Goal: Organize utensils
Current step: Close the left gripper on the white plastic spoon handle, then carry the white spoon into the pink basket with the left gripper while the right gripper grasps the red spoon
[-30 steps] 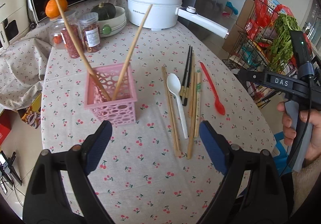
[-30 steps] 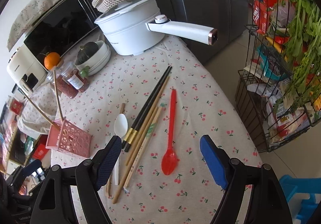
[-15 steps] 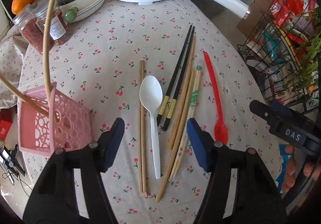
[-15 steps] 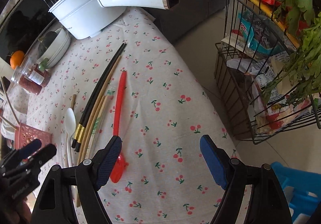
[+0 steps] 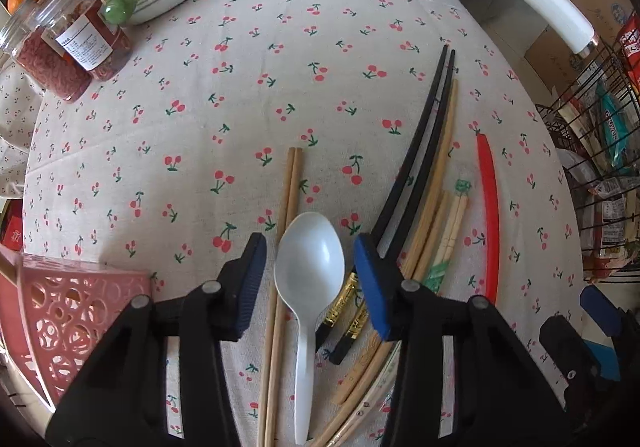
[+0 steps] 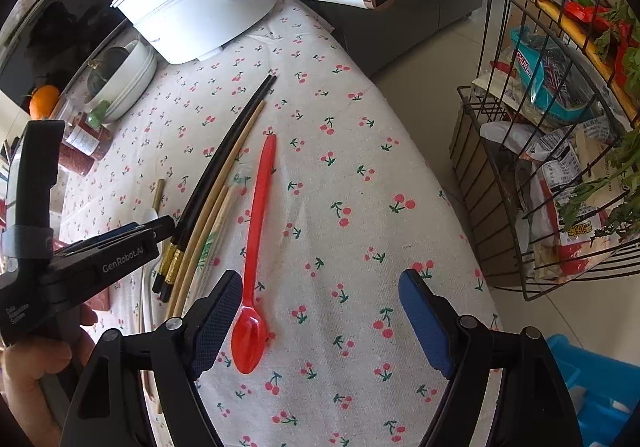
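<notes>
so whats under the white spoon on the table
The white spoon lies on the cherry tablecloth, its bowl's left edge over the light wooden chopsticks. The left gripper is open around the bowl. What the bowl itself covers cannot be seen.

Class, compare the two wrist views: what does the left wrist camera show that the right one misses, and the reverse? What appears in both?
Only the left wrist view: the pink basket and the white spoon's bowl between the open left gripper.

Only the right wrist view: the red spoon's bowl, the pot's lid, the blue stool.

Both: black chopsticks, wire rack, jars.
</notes>
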